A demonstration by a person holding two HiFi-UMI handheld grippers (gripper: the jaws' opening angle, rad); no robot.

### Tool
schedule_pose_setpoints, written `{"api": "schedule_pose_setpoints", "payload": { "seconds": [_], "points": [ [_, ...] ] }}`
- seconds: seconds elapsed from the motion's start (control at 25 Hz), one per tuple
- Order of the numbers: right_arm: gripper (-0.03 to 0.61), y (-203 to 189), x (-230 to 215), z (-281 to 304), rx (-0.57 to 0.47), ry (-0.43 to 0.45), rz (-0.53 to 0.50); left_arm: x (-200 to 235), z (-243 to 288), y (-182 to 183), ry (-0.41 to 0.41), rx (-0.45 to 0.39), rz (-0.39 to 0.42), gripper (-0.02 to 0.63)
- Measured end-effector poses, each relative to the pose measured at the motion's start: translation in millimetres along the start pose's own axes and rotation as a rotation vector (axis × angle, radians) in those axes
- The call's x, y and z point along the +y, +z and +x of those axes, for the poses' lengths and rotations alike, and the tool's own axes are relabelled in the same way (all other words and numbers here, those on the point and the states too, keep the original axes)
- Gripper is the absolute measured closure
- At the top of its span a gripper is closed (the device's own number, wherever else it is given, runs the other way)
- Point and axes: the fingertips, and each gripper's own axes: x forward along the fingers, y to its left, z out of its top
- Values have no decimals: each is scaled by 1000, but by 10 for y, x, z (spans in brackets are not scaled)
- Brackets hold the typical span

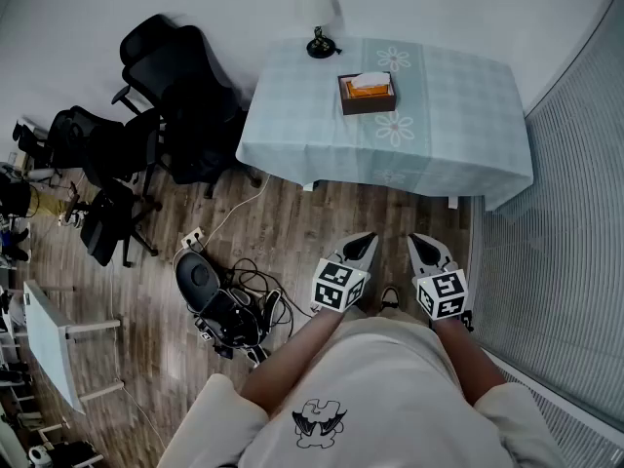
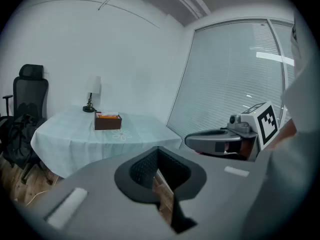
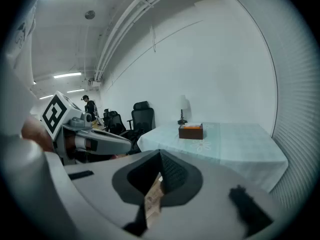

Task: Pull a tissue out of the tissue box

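A brown tissue box (image 1: 368, 94) with a white tissue showing at its top stands on a table with a pale checked cloth (image 1: 458, 115), far ahead of me. It also shows small in the left gripper view, tissue box (image 2: 107, 121), and in the right gripper view, tissue box (image 3: 191, 131). My left gripper (image 1: 366, 239) and right gripper (image 1: 417, 240) are held side by side close to my body, over the wooden floor and well short of the table. Both point toward the table. Left gripper (image 2: 158, 154) and right gripper (image 3: 160, 156) have their jaws together with nothing between them.
A small lamp (image 1: 318, 18) stands at the table's far edge. Black office chairs (image 1: 166, 105) crowd the left of the table. Cables and a dark device (image 1: 219, 305) lie on the floor to my left. Window blinds (image 1: 575, 213) run along the right.
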Motion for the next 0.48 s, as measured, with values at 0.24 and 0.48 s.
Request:
{"api": "schedule_pose_setpoints", "payload": {
  "seconds": [0.24,0.48],
  "points": [
    [566,16,-11,-11,0,-5,0,-8,6,6,-1,2,-3,607],
    [566,-1,-10,-8,5,-9,1,-7,15,-8,-4,3,-6,607]
  ]
}}
